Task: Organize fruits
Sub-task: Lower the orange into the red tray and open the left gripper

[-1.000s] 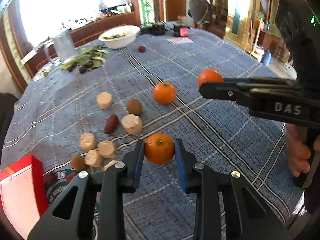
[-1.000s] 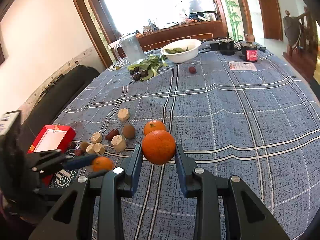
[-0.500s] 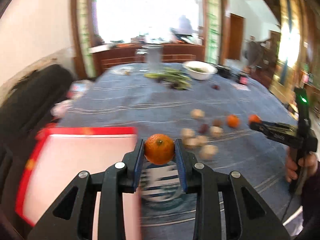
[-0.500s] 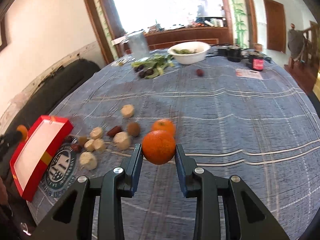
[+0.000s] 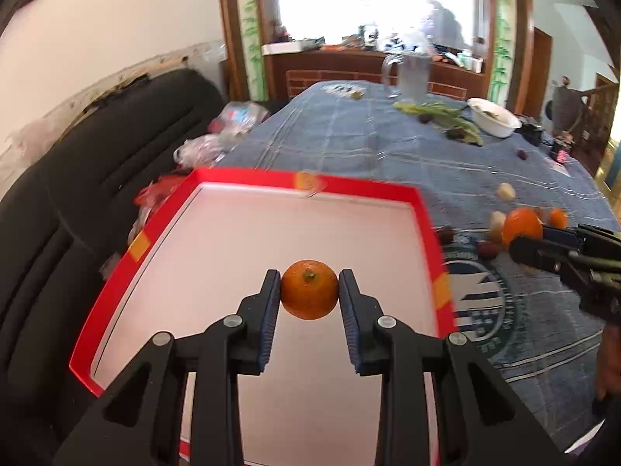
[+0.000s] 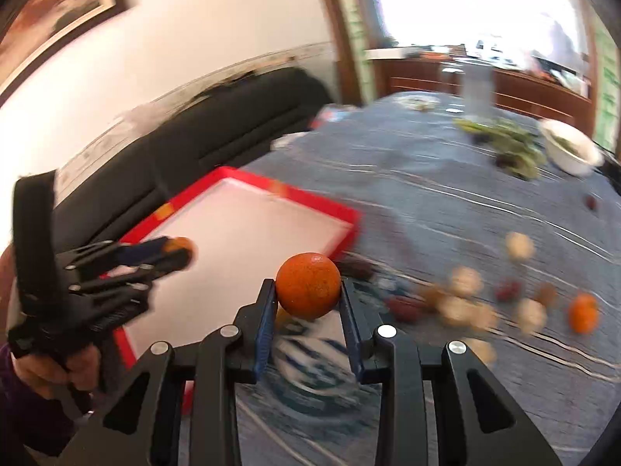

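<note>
An orange [image 5: 309, 289] was clamped between the fingers of the left gripper [image 5: 309, 291] over the bare red tray [image 5: 248, 173]. A second orange [image 6: 308, 286] was pinched in the right gripper [image 6: 308, 291] beside it. Nothing had been placed yet; farther off, one orange [image 6: 583, 312] and other pieces were left on the tabletop [image 6: 427, 178].

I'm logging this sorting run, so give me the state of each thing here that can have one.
left gripper: shut on an orange, above the red tray.
right gripper: shut on a second orange, beside the tray.
red tray: empty inside.
third orange: loose on the tablecloth.
white bowl: upright, holding greens.
</note>
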A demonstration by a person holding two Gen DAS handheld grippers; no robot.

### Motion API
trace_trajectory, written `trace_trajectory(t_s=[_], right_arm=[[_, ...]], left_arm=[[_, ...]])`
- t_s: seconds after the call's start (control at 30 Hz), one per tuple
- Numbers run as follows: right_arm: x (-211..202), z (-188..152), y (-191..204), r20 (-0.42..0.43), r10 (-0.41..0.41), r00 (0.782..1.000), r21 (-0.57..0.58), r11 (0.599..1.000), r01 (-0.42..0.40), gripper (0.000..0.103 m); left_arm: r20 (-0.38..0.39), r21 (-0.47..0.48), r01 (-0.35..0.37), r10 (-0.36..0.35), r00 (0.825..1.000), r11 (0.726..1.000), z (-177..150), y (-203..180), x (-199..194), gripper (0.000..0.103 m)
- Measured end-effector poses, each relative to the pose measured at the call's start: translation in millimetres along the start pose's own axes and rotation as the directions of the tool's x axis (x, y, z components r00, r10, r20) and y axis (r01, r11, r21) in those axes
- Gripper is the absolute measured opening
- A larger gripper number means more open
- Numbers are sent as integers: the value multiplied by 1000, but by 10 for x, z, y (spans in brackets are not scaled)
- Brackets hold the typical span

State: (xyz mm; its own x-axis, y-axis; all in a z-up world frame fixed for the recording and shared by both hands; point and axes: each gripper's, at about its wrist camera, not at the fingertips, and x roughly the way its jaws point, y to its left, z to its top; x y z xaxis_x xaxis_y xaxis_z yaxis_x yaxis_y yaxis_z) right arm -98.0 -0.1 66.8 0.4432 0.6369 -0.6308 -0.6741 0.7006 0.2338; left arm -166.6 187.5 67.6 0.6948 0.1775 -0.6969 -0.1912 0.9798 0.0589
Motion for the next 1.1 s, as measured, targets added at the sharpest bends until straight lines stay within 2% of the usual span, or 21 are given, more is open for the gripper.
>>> trace_trajectory(t_s=[0.27,0.53,0.8,0.93,1.1], right_arm=[[384,-42,441,-72,114,991,-48,992,-117,31],[567,-187,548,-151,131,980,-66,988,-142,31],[556,-208,613,-158,133,978,-108,983,-151,34],[500,-173,544,-140,136,981,-82,986,-149,38],[342,-89,376,-88,130,988,-44,990,-134,39]], left_arm=[[-43,-13,-49,48,998,999,-88,197,140,33],[-64,-6,-71,71,995,997,-136,255,205,33],[-77,-12,-99,98,992,995,-126,233,205,36],[-82,-13,-124,123,989,992,-126,226,199,42],[-69,10,-108,108,992,994,-90,122,123,44]])
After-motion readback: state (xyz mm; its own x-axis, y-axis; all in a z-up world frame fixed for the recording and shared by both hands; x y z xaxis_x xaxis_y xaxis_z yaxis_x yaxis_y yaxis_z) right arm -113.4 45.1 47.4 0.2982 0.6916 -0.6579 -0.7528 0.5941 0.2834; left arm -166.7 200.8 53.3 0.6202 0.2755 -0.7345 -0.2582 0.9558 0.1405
